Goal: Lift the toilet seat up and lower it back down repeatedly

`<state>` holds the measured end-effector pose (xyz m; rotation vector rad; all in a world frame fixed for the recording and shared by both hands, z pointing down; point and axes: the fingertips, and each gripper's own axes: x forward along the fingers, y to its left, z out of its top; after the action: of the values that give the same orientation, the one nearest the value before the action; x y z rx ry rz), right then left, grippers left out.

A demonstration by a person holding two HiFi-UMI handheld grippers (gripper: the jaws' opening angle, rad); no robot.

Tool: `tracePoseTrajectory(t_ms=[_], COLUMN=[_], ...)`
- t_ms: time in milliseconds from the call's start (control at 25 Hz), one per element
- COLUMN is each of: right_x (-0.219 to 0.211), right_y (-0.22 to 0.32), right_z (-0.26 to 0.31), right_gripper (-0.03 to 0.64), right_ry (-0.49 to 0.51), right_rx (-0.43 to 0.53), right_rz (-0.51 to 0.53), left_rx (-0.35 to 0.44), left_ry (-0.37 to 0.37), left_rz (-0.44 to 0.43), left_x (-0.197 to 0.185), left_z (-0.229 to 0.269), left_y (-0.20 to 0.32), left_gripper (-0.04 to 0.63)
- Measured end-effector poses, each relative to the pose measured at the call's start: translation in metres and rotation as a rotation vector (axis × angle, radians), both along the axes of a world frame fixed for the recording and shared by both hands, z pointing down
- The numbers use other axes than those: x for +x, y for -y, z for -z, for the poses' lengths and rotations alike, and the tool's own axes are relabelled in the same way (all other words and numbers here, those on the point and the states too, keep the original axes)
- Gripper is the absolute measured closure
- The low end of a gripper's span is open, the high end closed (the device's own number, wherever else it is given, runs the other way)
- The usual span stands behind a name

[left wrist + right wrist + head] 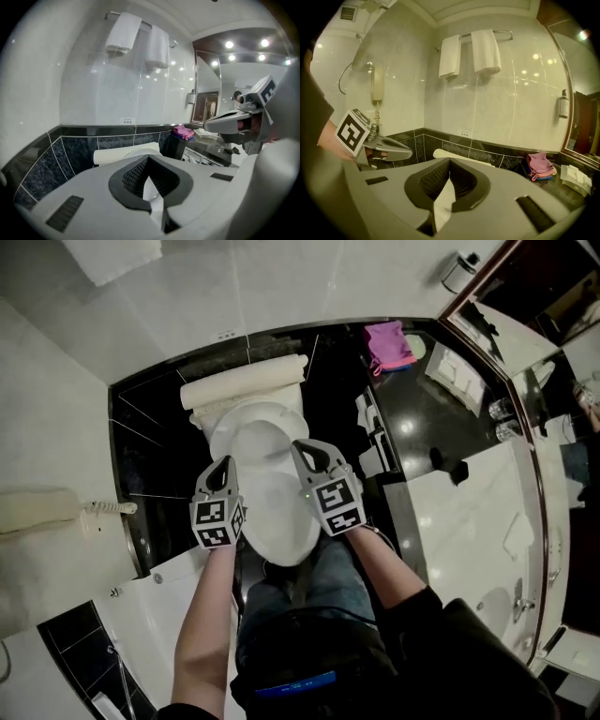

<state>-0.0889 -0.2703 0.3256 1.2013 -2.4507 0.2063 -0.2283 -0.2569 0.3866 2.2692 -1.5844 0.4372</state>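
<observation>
Toilet seat (269,491), long axis twd person

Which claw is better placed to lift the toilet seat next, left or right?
Left, narrowly. The left claw and right claw both hang shut and empty over the lowered toilet seat; the left sits slightly nearer its front edge.

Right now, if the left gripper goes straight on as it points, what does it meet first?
Likely the toilet's white cistern, dead ahead of the left gripper; depth is unclear.
</observation>
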Motion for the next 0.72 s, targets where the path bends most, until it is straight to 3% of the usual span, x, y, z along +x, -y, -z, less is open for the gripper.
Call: tracePoseTrajectory(t_ms=[240, 720], right_x=[0.027, 0.084], right_y=[-0.069, -0.185], right_z=[0.037, 0.054], right_gripper=[0.600, 0.600], right_ry=[-0.029, -0.002], right_rx=[0.008, 0.040], right_rz=[-0.065, 0.009], left_rx=[0.053, 0.096], left_ry=[-0.001, 0.025], left_rz=[-0.076, 0.057], left_x=[0.007, 0.025], left_z=[0.062, 0.111], left_y=[-0.085, -0.234], left_gripper=[0.609, 0.609])
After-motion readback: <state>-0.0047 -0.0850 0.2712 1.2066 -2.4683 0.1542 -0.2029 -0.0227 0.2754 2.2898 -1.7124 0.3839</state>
